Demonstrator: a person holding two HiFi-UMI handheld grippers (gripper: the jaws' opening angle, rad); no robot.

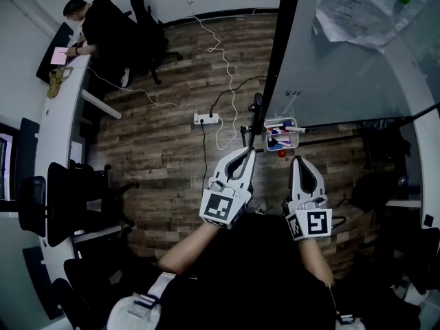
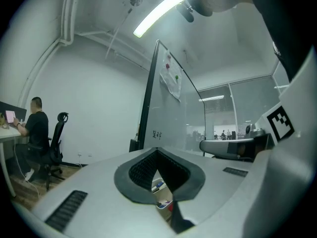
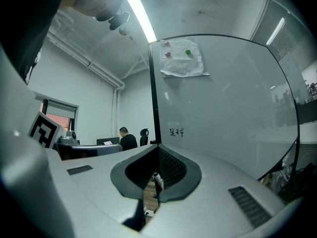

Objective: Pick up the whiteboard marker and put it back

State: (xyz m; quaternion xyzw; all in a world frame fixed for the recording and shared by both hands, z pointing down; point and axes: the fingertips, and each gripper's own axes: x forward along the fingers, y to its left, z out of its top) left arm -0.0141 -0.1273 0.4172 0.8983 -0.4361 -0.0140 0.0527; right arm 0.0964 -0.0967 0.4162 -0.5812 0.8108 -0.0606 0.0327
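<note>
A small handwritten scrawl point(image 3: 176, 132) on the whiteboard point(image 3: 223, 108) is too tiny to read.

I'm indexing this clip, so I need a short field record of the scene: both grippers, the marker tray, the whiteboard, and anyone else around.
setting: office with wood-pattern floor
whiteboard: upright, paper sheet fixed near its top
marker tray: at the board's lower corner, holds several markers
left gripper: fingers together, empty, pointing at the tray, short of it
right gripper: fingers together, empty, just short of the tray
task state: no marker picked up yet
bystander: person seated at a desk, far side of the room
</note>
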